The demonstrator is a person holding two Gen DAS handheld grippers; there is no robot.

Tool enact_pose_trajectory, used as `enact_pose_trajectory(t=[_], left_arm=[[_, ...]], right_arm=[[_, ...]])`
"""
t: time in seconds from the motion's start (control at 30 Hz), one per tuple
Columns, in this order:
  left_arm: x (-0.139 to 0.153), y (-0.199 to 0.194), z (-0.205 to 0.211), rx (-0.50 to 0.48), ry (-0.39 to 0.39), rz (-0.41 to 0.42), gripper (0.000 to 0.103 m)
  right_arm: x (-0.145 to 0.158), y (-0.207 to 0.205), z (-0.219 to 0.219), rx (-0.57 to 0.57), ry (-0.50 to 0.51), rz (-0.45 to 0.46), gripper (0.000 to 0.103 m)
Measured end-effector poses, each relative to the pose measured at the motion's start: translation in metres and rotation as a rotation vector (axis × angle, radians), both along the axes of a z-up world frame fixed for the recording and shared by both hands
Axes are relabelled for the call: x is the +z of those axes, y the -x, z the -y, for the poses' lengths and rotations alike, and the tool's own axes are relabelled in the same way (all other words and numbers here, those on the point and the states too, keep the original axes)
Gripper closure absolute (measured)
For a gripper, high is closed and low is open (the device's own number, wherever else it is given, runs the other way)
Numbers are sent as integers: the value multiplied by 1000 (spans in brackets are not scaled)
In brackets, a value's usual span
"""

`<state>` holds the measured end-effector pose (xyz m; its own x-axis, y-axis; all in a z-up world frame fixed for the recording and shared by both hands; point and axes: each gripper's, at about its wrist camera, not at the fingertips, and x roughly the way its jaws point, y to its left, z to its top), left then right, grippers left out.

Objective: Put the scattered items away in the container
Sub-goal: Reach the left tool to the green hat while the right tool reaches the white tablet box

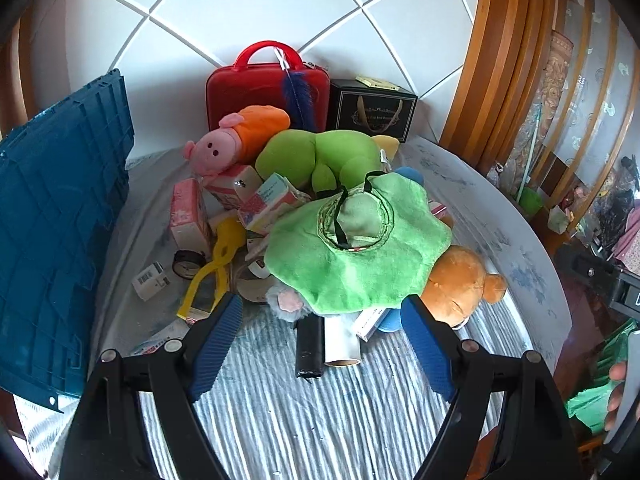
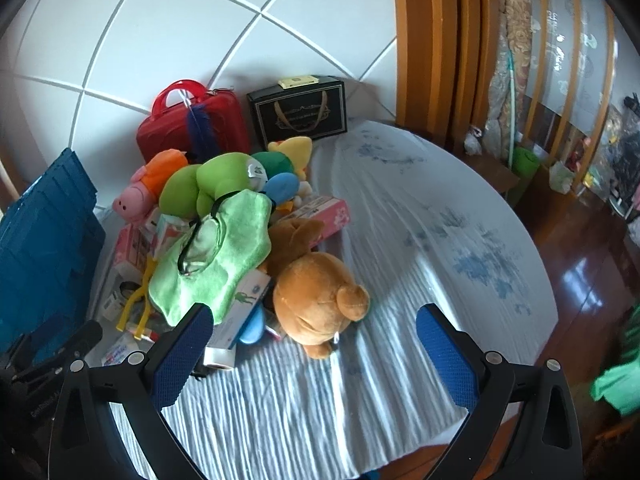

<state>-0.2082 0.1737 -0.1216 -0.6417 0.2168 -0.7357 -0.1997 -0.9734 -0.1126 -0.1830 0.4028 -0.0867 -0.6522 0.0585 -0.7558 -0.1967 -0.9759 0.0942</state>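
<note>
A heap of toys and boxes lies on a table under a striped cloth (image 1: pixel 280 400). A green plush cloth (image 1: pixel 356 252) tops the heap, with a brown plush bear (image 1: pixel 460 284), a pink pig plush (image 1: pixel 224 144) and a green plush (image 1: pixel 320 152) around it. Small boxes, yellow tongs (image 1: pixel 212 272) and a black roll (image 1: pixel 309 344) lie lower down. A blue crate (image 1: pixel 56 220) stands at the left. My left gripper (image 1: pixel 322 312) hangs open just before the heap, holding nothing. My right gripper (image 2: pixel 316 320) is open too, with the brown bear (image 2: pixel 316 300) ahead between its fingers, untouched.
A red case (image 1: pixel 264 84) and a black gift box (image 1: pixel 372 108) stand against the white tiled wall behind the heap. Wooden posts and clutter fill the right side. A hand (image 1: pixel 618 396) shows at the right edge of the left wrist view. Bare cloth (image 2: pixel 440 240) lies right of the heap.
</note>
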Motion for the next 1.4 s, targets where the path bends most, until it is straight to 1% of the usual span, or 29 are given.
enact_pose_trajectory(t=[0.07,0.2,0.33,0.4,0.53,0.7,0.77,0.8,0.83,0.87,0.9,0.93,0.97,1.07,1.13,1.2,1.27,1.33,1.4], left_arm=[[-7,9,-10,47,7,10,22],[-17,27,-29,178,-5,33,22],[-26,40,-54,238,-13,49,22],[-30,43,-70,239,-18,61,22],[-42,52,-100,221,19,79,22],[-62,70,-125,192,52,104,22],[-70,79,-129,189,74,106,22],[-73,82,-127,200,89,97,22],[-73,83,-122,218,99,85,31],[-73,85,-115,245,103,76,48],[-74,87,-104,276,105,83,57],[-76,90,-90,313,106,100,71],[-79,91,-76,350,106,115,78],[-90,90,-33,451,148,148,84],[-99,84,-4,496,168,172,84],[-108,77,17,522,183,198,84],[-117,70,34,522,199,221,84],[-124,65,47,514,209,240,84],[-132,60,57,506,232,260,84]], right_arm=[[-4,20,-5,53,-7,13,0],[-15,58,-17,180,-10,38,0],[-30,87,-40,255,4,57,0],[-39,97,-50,279,9,78,0],[-54,114,-73,291,33,105,0],[-63,125,-86,294,46,122,0],[-65,127,-87,299,50,126,0],[-65,127,-87,299,49,128,0],[-66,128,-85,303,48,130,0],[-67,128,-83,310,51,132,0],[-69,129,-80,319,58,133,0],[-71,130,-75,330,69,134,0],[-73,130,-70,343,79,136,0],[-81,133,-47,390,98,155,0],[-85,134,-31,417,99,163,0],[-89,136,-12,436,111,168,0],[-92,137,5,446,112,175,0],[-96,136,23,450,101,184,4],[-100,134,40,451,96,196,17]])
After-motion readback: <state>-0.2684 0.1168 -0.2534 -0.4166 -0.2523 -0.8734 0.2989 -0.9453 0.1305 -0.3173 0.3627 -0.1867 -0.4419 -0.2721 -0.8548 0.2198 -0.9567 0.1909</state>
